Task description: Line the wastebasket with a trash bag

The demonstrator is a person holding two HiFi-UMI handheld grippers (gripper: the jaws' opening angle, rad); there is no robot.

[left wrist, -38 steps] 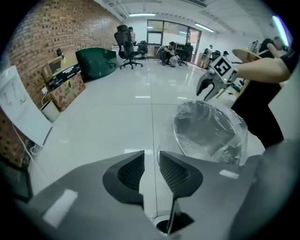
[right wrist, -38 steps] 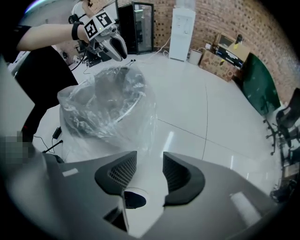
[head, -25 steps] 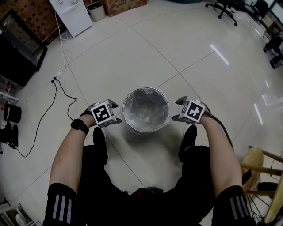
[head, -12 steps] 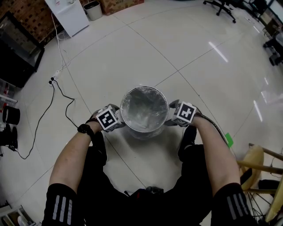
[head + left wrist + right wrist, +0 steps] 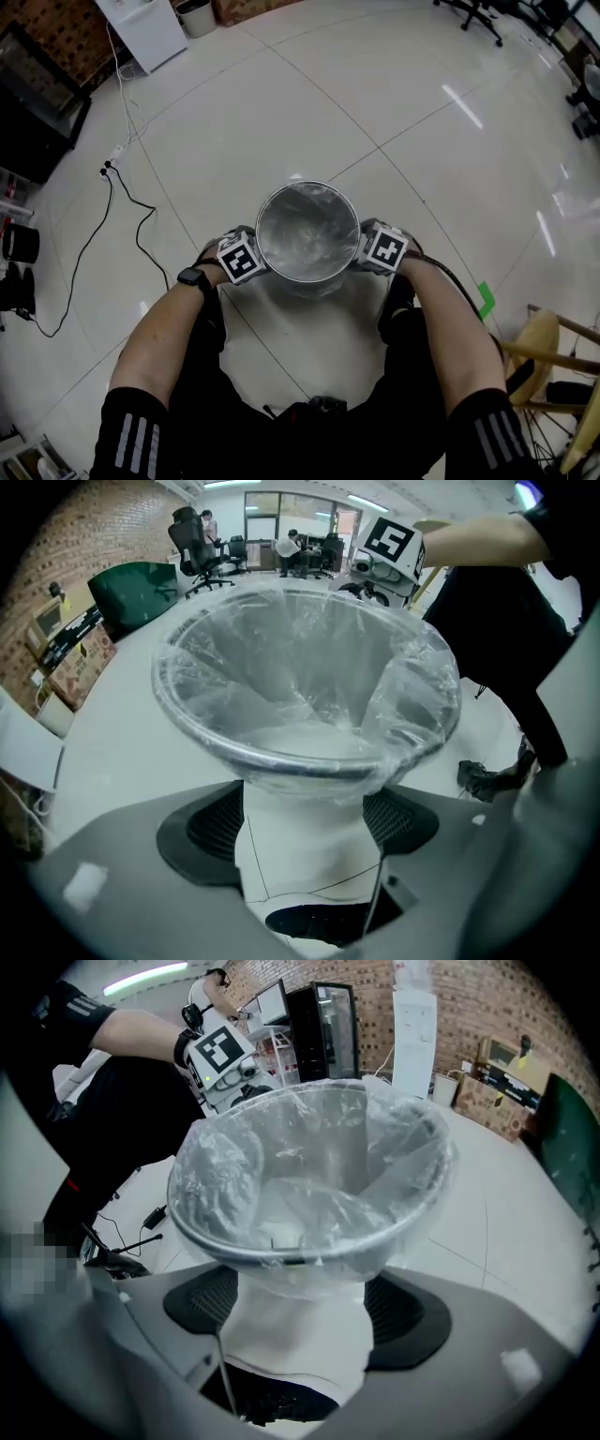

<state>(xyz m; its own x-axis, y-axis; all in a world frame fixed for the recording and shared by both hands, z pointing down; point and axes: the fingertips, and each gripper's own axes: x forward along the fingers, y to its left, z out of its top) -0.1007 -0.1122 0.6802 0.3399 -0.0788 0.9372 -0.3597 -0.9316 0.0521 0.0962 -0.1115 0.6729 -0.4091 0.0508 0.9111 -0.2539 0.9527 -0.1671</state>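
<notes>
A round white wastebasket (image 5: 310, 186) stands on the tiled floor between my feet. A clear trash bag (image 5: 306, 239) lines it, and its edge is folded over the rim (image 5: 281, 757). My left gripper (image 5: 251, 253) sits low against the basket's left side. My right gripper (image 5: 367, 247) sits against its right side. In the left gripper view (image 5: 305, 803) and the right gripper view (image 5: 300, 1307) the jaws have just been opening. They stand wide apart below the bag's overhang. The basket's white wall (image 5: 300, 1335) shows between them, and nothing is gripped.
A black cable (image 5: 122, 202) runs across the floor at the left towards a white appliance (image 5: 145, 33) and a small bin (image 5: 194, 17). A wooden chair (image 5: 553, 356) stands at the right, near a green mark (image 5: 485, 298). My shoes flank the basket.
Both grippers have sunk from about rim height down along the basket's sides and drawn closer to it. Their jaws have spread wider.
</notes>
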